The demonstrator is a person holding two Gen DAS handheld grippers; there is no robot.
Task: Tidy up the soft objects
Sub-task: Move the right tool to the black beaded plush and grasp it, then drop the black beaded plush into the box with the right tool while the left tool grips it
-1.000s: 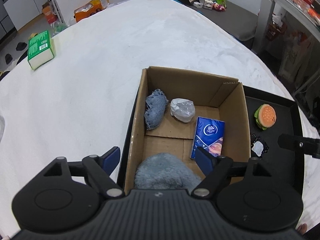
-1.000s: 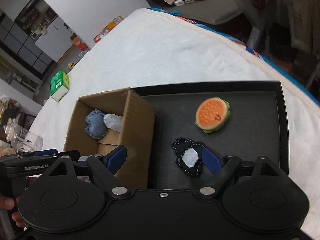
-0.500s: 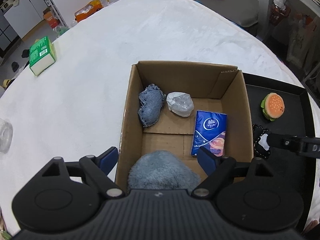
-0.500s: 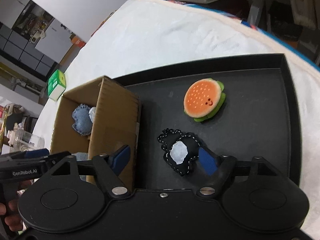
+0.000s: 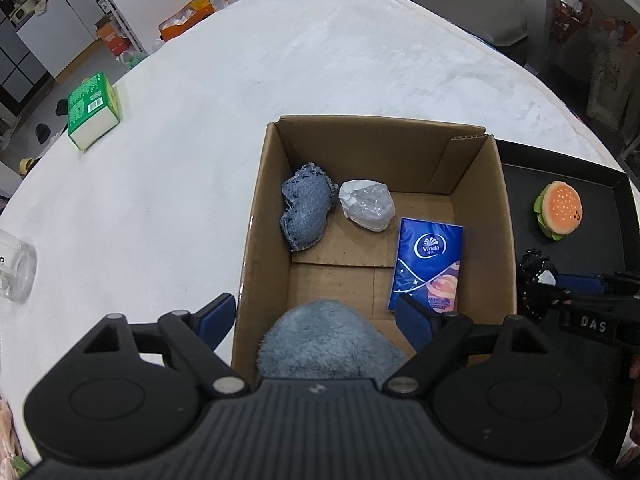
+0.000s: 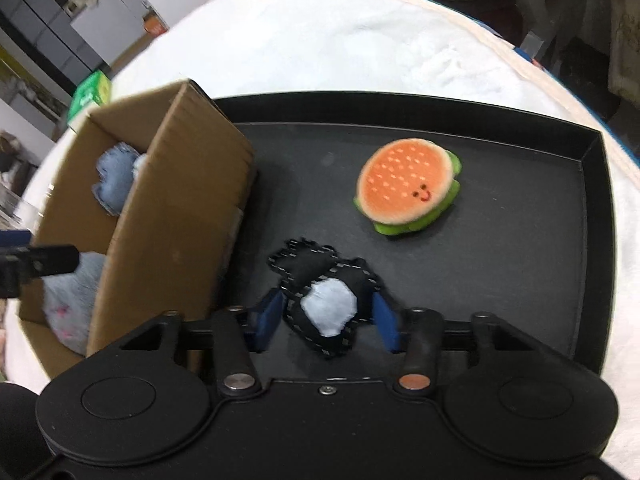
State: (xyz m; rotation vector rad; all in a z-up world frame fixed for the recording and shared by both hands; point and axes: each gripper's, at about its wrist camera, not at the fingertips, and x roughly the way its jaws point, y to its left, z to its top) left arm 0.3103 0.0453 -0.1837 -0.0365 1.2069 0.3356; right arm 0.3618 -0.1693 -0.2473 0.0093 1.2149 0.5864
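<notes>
A cardboard box (image 5: 476,160) (image 6: 176,184) holds a denim pouch (image 5: 306,210), a white wrapped lump (image 5: 366,204), a blue tissue pack (image 5: 428,264) and a fluffy grey-blue toy (image 5: 324,340). My left gripper (image 5: 316,320) is open above the fluffy toy at the box's near end. On the black tray (image 6: 532,220) lie a burger plush (image 6: 408,186) (image 5: 558,210) and a black plush with a white patch (image 6: 324,300). My right gripper (image 6: 326,318) has its fingers close on both sides of the black plush, narrowly open.
A green tissue box (image 5: 92,110) and a clear jar (image 5: 14,268) lie on the white cloth (image 5: 280,60) to the left. The tray touches the box's right side. Floor clutter lies beyond the table.
My right gripper has moved forward over the black plush and its fingers have narrowed around it. My left gripper has shifted slightly left above the box, still open.
</notes>
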